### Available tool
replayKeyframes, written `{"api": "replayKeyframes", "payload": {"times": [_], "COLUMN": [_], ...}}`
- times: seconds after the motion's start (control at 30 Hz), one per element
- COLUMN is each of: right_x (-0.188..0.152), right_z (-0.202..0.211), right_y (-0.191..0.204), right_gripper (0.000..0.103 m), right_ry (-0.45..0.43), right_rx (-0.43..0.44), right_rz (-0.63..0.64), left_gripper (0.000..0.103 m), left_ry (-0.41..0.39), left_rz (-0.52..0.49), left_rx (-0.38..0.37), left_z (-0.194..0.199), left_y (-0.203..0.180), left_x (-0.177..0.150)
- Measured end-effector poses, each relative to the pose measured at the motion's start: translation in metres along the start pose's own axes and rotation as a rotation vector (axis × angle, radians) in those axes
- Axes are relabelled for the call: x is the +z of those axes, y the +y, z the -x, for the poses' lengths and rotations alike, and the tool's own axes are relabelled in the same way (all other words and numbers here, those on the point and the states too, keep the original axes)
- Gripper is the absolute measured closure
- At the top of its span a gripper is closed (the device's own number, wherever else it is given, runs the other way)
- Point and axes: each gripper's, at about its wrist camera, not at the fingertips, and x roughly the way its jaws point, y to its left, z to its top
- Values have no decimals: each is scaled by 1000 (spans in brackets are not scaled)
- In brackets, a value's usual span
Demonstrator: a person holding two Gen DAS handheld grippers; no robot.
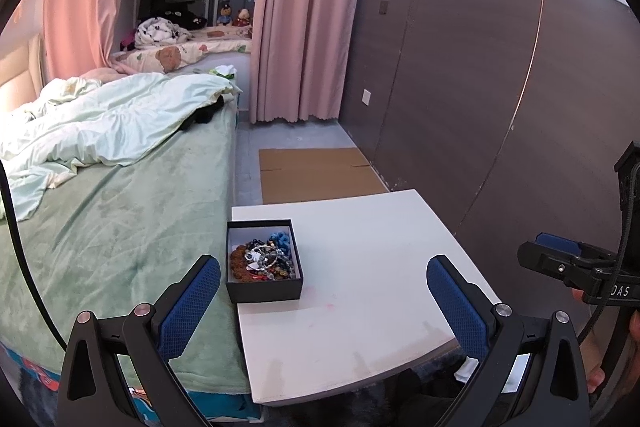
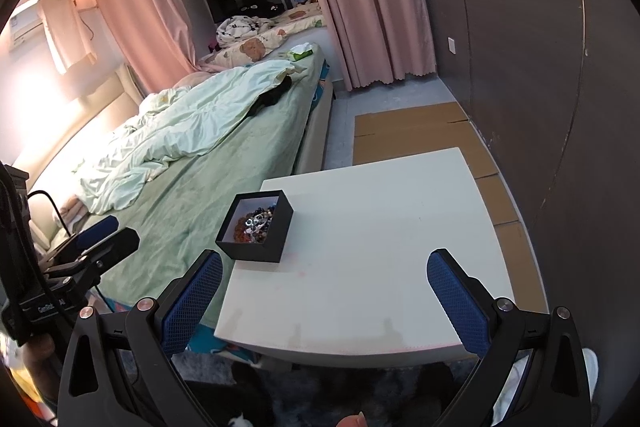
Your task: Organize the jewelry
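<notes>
A black open box (image 1: 264, 289) stands near the left edge of a small white table (image 1: 360, 299). It holds a tangle of jewelry (image 1: 262, 259): bead bracelets, a silver bangle and blue pieces. The box also shows in the right wrist view (image 2: 260, 245), with the jewelry (image 2: 254, 225) inside. My left gripper (image 1: 323, 283) is open and empty, held above the table's near edge, just short of the box. My right gripper (image 2: 325, 285) is open and empty over the table's near half, to the right of the box. Each gripper shows at the other view's edge.
A bed (image 1: 112, 219) with a green blanket and rumpled quilt adjoins the table's left side. Flat cardboard (image 1: 316, 175) lies on the floor beyond the table. A dark panelled wall (image 1: 480, 99) runs along the right. Pink curtains (image 1: 308, 27) hang at the back.
</notes>
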Motion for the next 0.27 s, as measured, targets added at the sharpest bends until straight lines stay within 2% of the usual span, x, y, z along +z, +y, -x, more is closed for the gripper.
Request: {"api": "replayKeyframes", "payload": {"times": [0.27], "right_x": [0], "right_z": [-3], "right_y": [2], "right_gripper": [0], "right_ry": [10], "right_rx": [-2], "right_rz": [10], "left_gripper": [0], "left_ry": [7], "left_rz": [2], "left_rx": [-10], "left_z": [2], "left_y": [10], "left_x": [-3]}}
